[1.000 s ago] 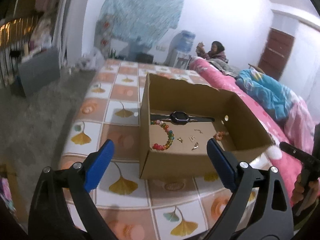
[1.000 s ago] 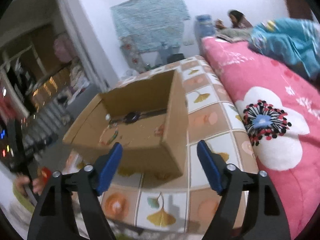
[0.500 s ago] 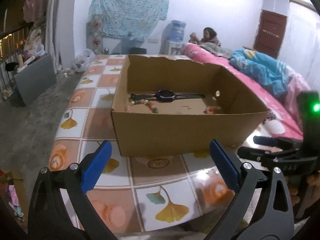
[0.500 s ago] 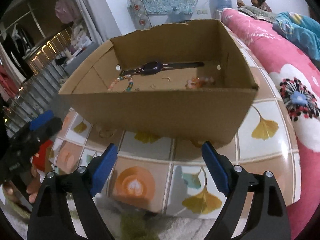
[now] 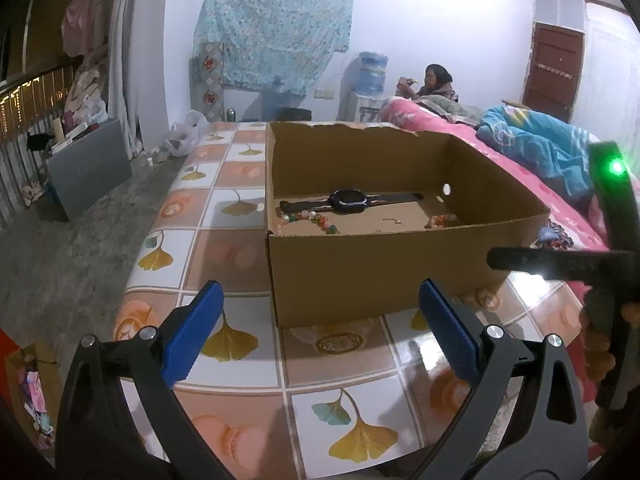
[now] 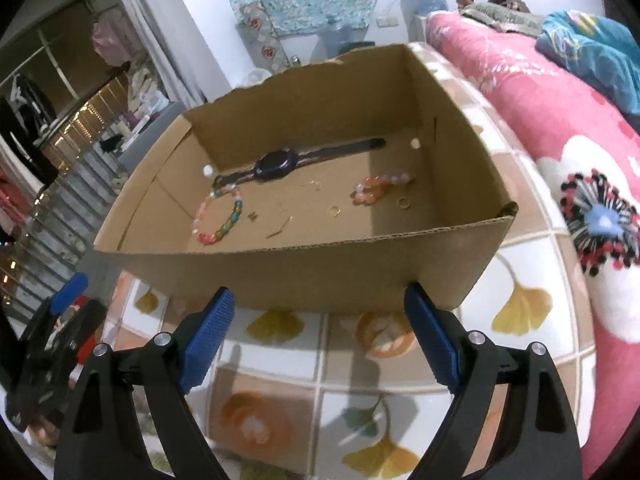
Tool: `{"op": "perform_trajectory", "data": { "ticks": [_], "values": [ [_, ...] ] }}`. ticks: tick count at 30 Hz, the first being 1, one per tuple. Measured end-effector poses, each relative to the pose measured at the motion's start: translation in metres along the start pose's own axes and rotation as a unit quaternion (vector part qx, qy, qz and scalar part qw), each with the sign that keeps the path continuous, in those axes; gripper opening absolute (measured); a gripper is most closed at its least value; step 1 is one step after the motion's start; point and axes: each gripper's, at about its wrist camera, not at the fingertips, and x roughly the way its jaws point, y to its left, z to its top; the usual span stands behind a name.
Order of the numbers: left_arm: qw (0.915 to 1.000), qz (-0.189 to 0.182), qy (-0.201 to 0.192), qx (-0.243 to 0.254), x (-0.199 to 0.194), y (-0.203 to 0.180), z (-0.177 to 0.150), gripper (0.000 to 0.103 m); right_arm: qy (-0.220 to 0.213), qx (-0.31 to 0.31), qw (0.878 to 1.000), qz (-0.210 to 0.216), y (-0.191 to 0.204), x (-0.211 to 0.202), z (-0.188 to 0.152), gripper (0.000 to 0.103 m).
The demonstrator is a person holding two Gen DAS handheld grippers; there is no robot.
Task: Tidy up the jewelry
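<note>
Box (image 6: pixel 320 268): open-topped brown cardboard, torn ragged along the far rim, small round holes punched in the side walls; standing on the desk (image 6: pixel 516 308), just ahead of both claws.
Watch (image 6: pixel 276 164): dark, round-faced, strap laid out flat along the far wall inside the box.
Multicoloured bracelet (image 6: pixel 222 216): loop of glossy round beads, pink, green, orange and blue, on the box floor at the left, near the watch strap's left end.
Orange bracelet (image 6: pixel 376 188): bunched heap of orange and pale beads, on the box floor toward the right wall.
Small pieces (image 6: pixel 334 211): thin gold rings and bits scattered on the box floor between the two bracelets; too small to name each.
Desk surface: glossy tile pattern, white and peach squares with yellow ginkgo leaves and round motifs.
Bed (image 6: pixel 560 120): pink flowered cover beside the desk on the right, blue blanket heaped further back.
Left claw (image 5: pixel 320 332): blue ribbed pads spread wide, nothing between them, short of the box's near wall.
Right claw (image 6: pixel 320 336): pads spread wide after just opening further, nothing gripped, box's near wall just beyond the tips.
Hidden: near part of the box floor cut off by the front wall in the left wrist view; box underside unseen.
</note>
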Motion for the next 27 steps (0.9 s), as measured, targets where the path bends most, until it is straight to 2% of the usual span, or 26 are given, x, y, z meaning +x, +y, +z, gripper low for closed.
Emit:
{"op": "perform_trajectory", "data": {
  "ticks": [3, 8, 10, 13, 19, 25, 27],
  "values": [
    [1.0000, 0.007, -0.001, 0.003, -0.001, -0.006, 0.001, 0.095, -0.013, -0.015, 1.000, -0.022, -0.001, -0.002, 0.002, 0.084],
    [1.0000, 0.007, -0.001, -0.005, -0.002, -0.013, 0.006, 0.095, -0.010, -0.027, 0.999, -0.027, 0.002, -0.008, -0.008, 0.084],
    [0.9999, 0.011, 0.000, -0.006, -0.001, -0.016, 0.007, 0.095, -0.007, -0.030, 0.999, -0.038, 0.002, -0.011, -0.014, 0.089],
    [0.9997, 0.021, 0.016, -0.002, 0.003, -0.019, 0.011, 0.095, -0.009, -0.027, 0.999, -0.047, 0.003, -0.014, -0.018, 0.092],
    [0.9973, 0.041, 0.048, 0.037, 0.016, -0.029, 0.017, 0.095, -0.015, -0.039, 0.996, -0.076, 0.012, -0.017, -0.015, 0.096],
    [0.9969, 0.051, 0.056, 0.019, 0.016, -0.034, 0.028, 0.095, -0.010, -0.059, 0.991, -0.119, 0.024, -0.012, -0.010, 0.096],
    [0.9950, 0.062, 0.076, 0.017, 0.022, -0.036, 0.033, 0.095, -0.006, -0.057, 0.989, -0.136, 0.025, -0.011, -0.008, 0.096]
  ]
}}
